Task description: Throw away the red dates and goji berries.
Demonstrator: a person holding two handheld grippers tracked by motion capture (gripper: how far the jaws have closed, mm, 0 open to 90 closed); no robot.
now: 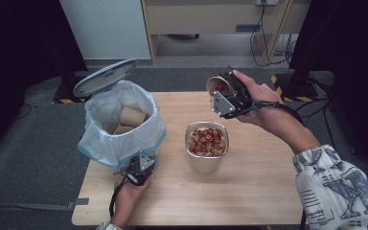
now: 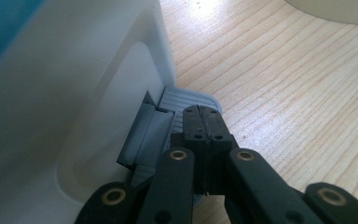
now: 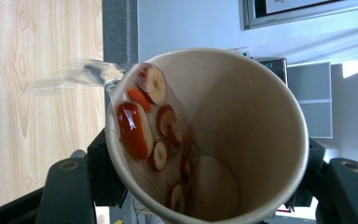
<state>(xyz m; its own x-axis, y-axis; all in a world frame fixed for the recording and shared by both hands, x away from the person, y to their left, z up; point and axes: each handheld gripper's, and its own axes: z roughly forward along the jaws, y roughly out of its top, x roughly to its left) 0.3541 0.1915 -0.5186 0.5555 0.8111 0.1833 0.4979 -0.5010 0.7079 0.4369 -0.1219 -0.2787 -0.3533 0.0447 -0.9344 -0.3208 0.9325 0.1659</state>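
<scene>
The right tongs (image 1: 223,93) are gripping a tilted paper cup (image 3: 205,135) beyond the steel bowl (image 1: 207,146), some fruit slices (image 3: 149,121) clinging inside. The left tongs (image 2: 204,125), clenched, are pressing the bin pedal (image 2: 186,100); likely binning remains.

Overhead view down on table (image 1: 249,191), two close tongs-mounted views sharing tabletop

A: Left gripper (image 2: 204,122) — jaws together, tips resting on a grey ribbed pedal (image 2: 186,100) at the foot of the white bin (image 2: 74,93).

B: Surroundings?

A: Pale wood counter (image 2: 284,93) to the right. Curved rim of a pale container (image 2: 340,11) at far right, cropped.
</scene>
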